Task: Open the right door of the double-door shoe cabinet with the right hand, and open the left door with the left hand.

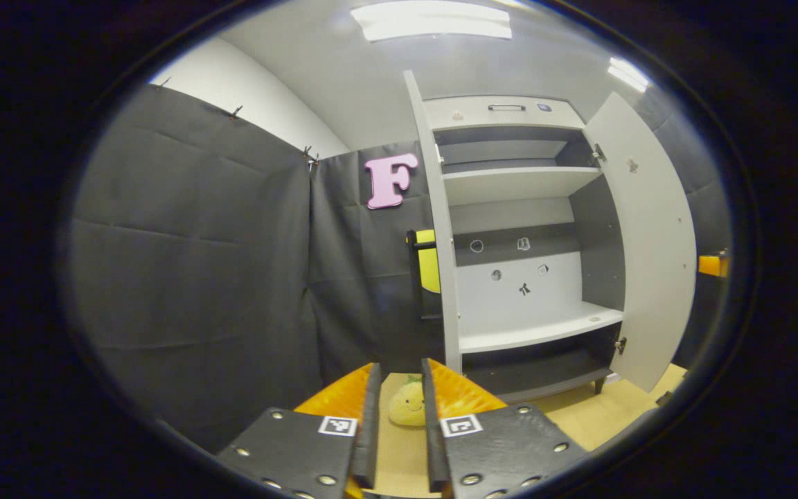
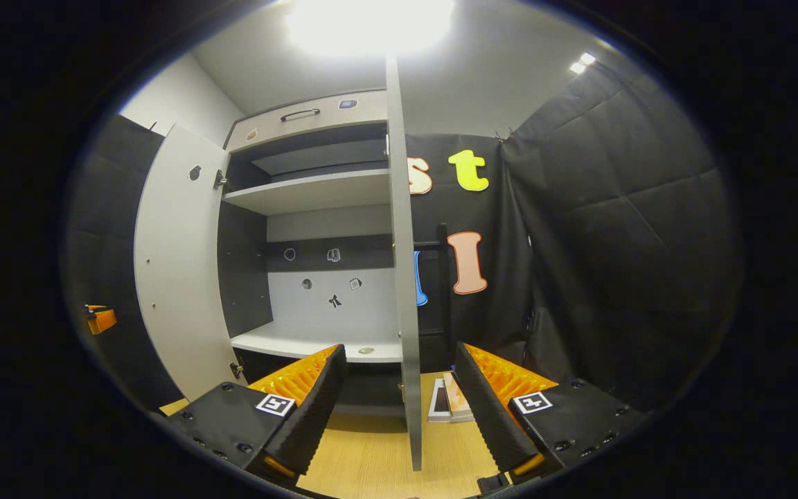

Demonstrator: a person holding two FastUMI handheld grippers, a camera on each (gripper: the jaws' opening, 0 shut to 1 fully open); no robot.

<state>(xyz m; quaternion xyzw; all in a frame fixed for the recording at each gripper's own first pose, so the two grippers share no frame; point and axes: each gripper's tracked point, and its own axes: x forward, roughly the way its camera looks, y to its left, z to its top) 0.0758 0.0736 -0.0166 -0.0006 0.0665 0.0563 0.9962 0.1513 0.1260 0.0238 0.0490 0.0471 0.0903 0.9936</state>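
The shoe cabinet (image 1: pixel 517 181) stands with both doors swung out. In the left gripper view the left door (image 1: pixel 440 229) shows edge-on just beyond my left gripper (image 1: pixel 400 367), whose fingers are a narrow gap apart with nothing between them. The right door (image 1: pixel 648 242) hangs wide at the right. In the right gripper view the right door (image 2: pixel 404 277) is edge-on and runs down between the fingers of my right gripper (image 2: pixel 399 350), which stands wide open around it without touching. The left door (image 2: pixel 177 277) is open at the left there.
A yellow plush toy (image 1: pixel 407 405) lies on the wooden floor (image 1: pixel 579 416) ahead of the left fingers. A flat white object (image 2: pixel 449 402) lies on the floor by the right door. Black cloth walls (image 1: pixel 198 263) close in both sides. The cabinet shelves (image 2: pixel 309 190) are bare.
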